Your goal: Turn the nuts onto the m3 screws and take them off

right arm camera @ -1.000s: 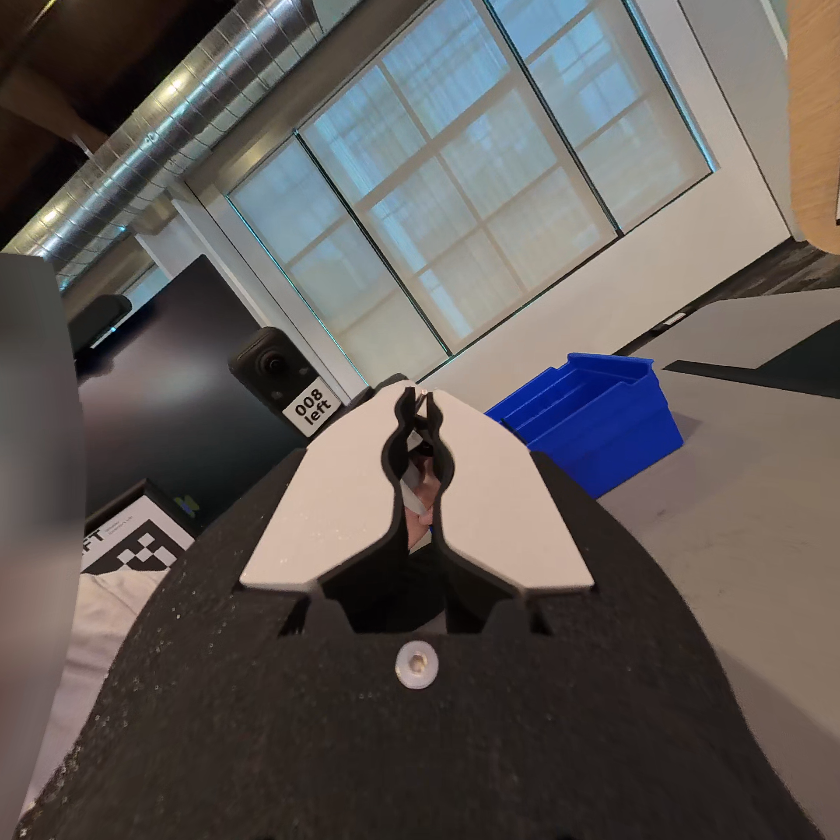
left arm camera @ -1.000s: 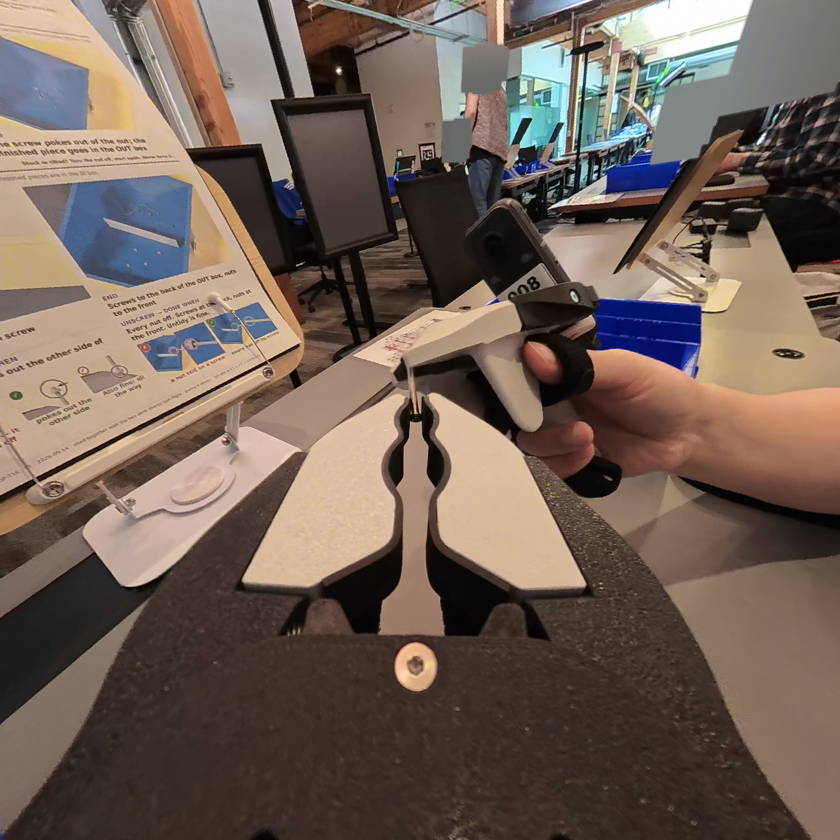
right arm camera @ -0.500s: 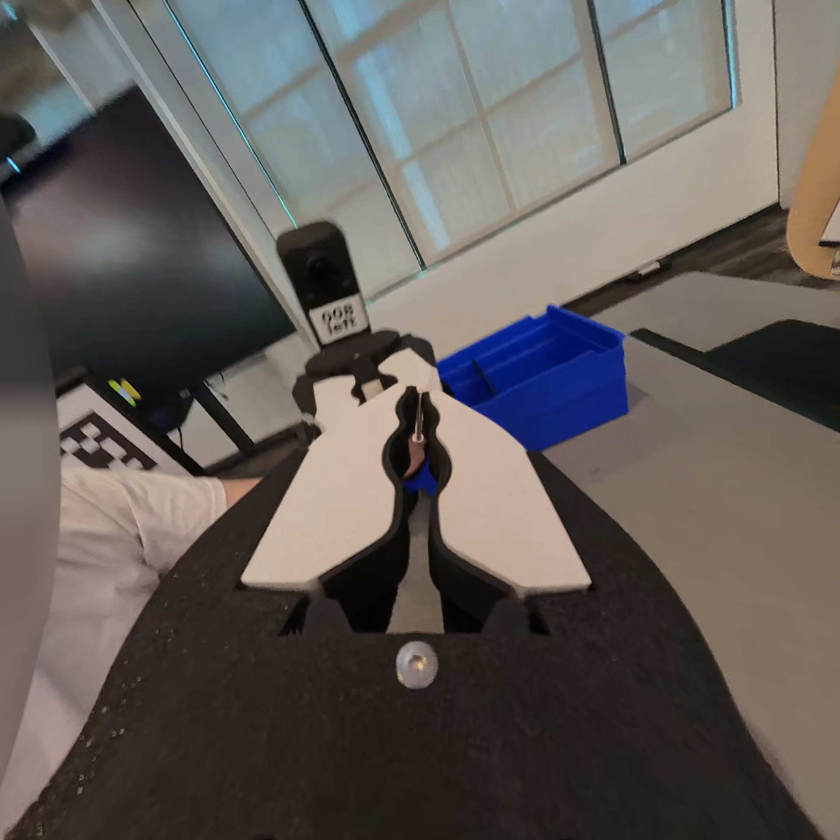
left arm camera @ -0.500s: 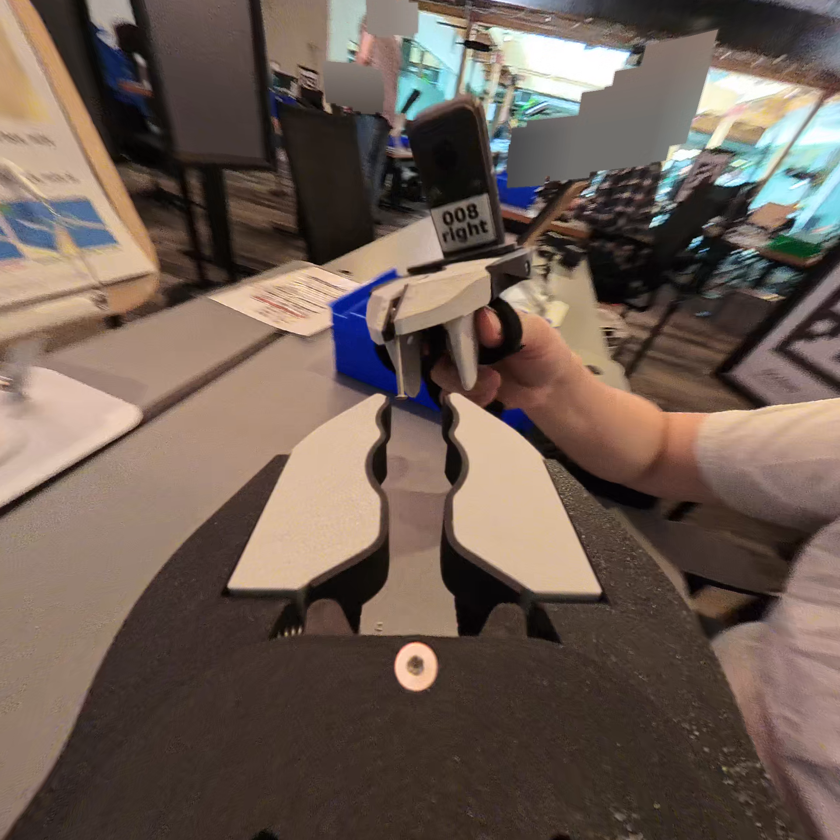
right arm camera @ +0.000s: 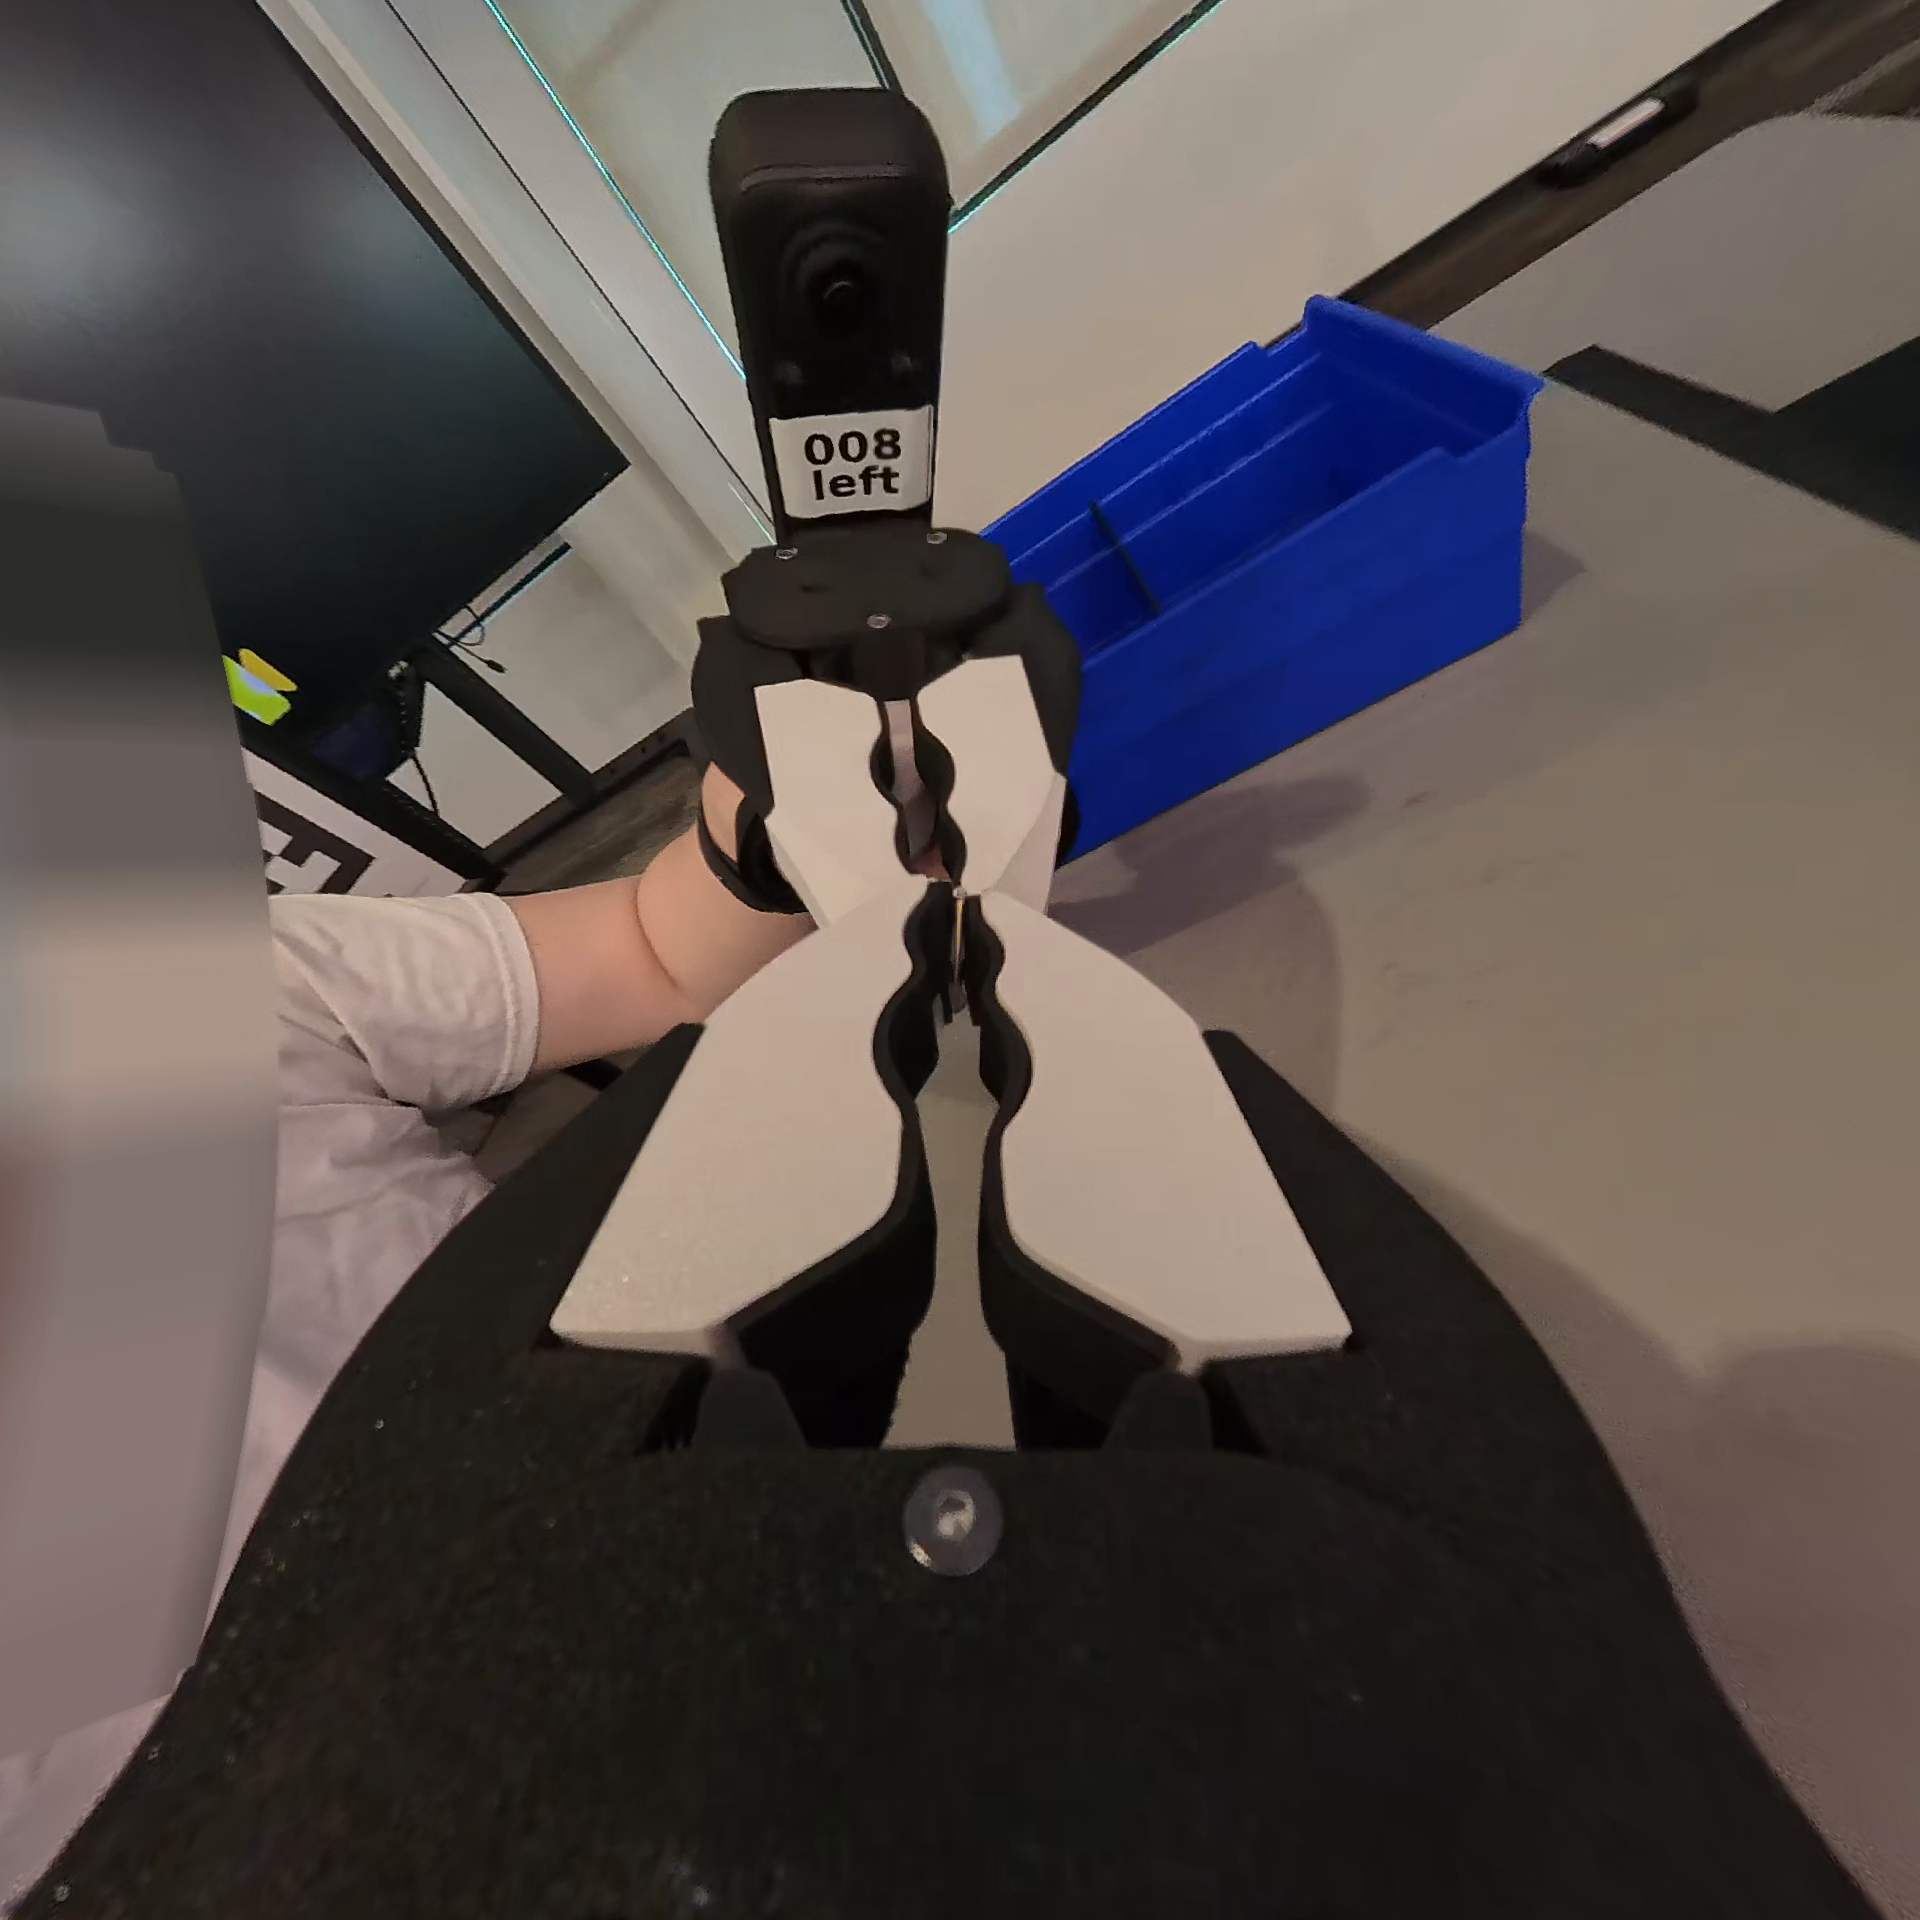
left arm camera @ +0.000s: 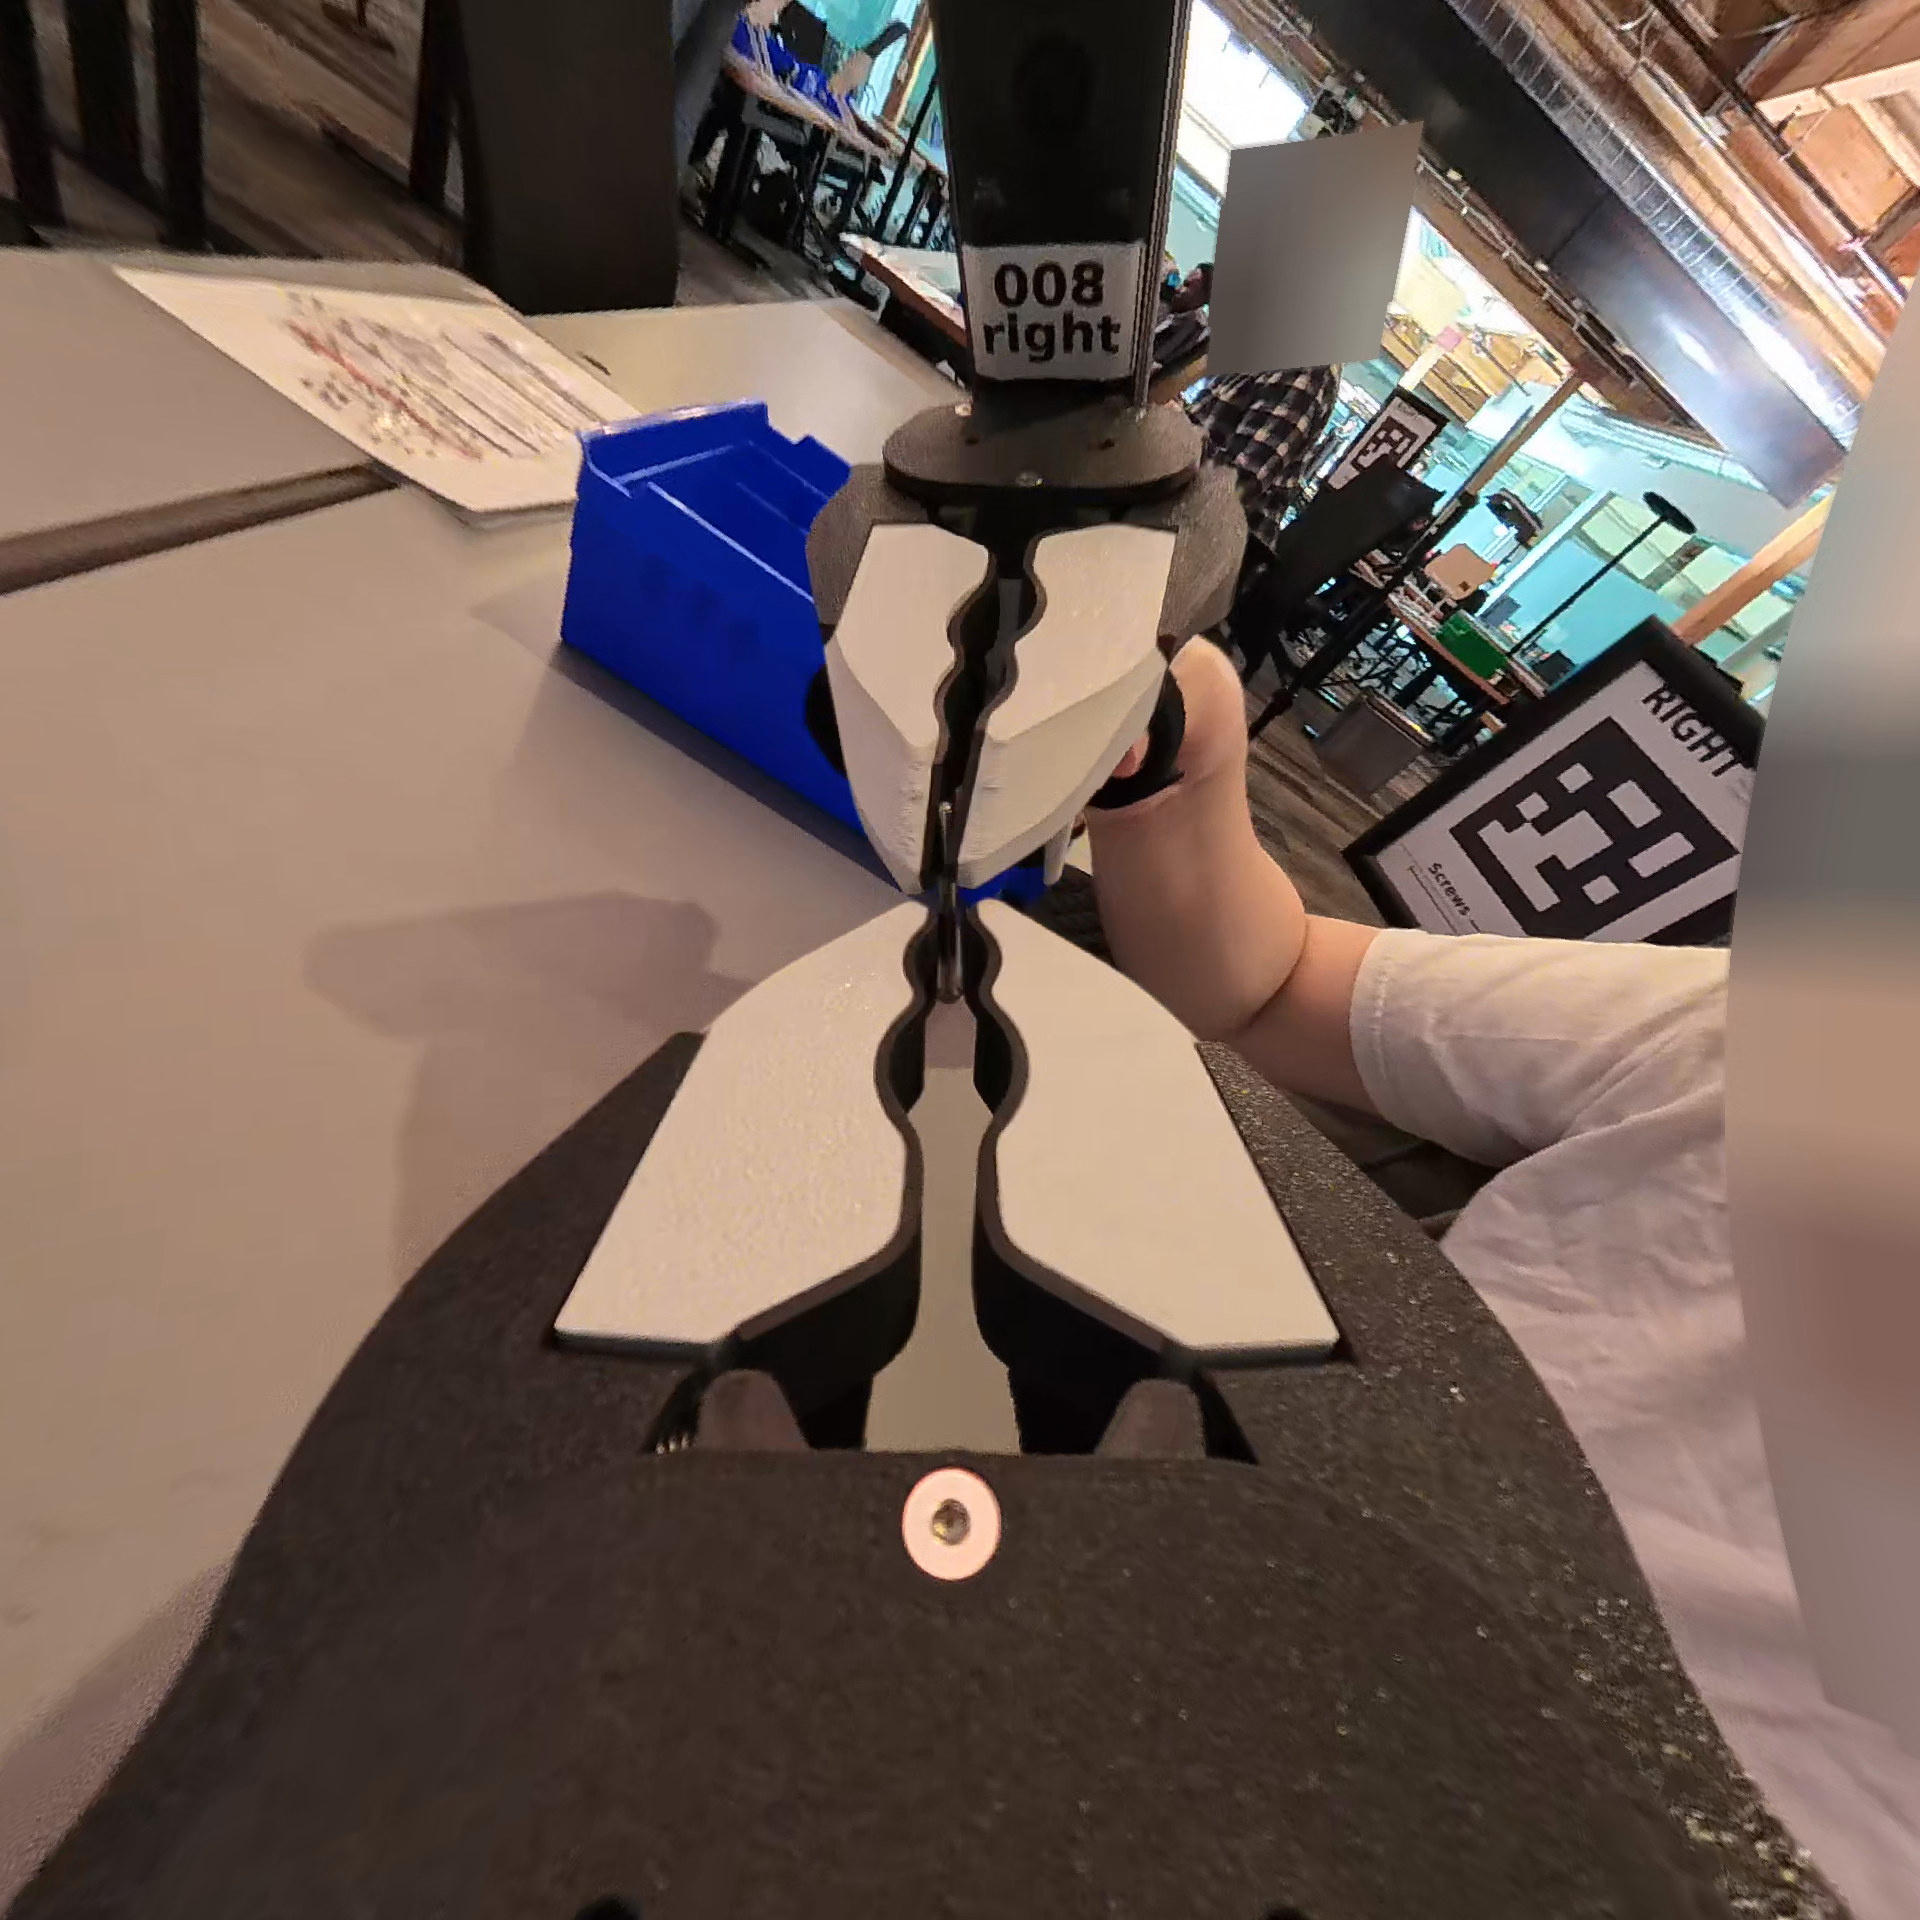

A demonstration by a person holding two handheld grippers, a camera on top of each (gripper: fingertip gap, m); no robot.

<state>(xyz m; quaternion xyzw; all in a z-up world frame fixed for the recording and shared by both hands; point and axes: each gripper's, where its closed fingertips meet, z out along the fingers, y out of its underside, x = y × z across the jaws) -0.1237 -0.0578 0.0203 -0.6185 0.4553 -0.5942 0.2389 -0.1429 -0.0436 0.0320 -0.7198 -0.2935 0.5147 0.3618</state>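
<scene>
Left wrist view: the left gripper [left arm camera: 948, 930] and the right gripper [left arm camera: 940, 868] meet nose to nose above the grey table [left arm camera: 312, 748], tips almost touching. A thin dark screw [left arm camera: 945, 940] runs between them, its long axis along the line joining the two grippers. The right one's fingers are drawn together on its far end; the near end lies in the narrow slot between the left fingertips [left arm camera: 883, 961], which stand close but not fully together. Whether they pinch a nut there I cannot tell. The coming turn depends, I judge, on both grippers staying in line with that axis. A blue bin [left arm camera: 686, 582] sits just behind

Right wrist view: here the screw [right arm camera: 954, 940] shows clearly, clamped between the right gripper [right arm camera: 954, 914] fingers, its pale end pointing straight at the left gripper [right arm camera: 920, 868] tips, just short of them. This view shows a blue bin [right arm camera: 1351, 582] with its inner divider; no nut is visible
</scene>
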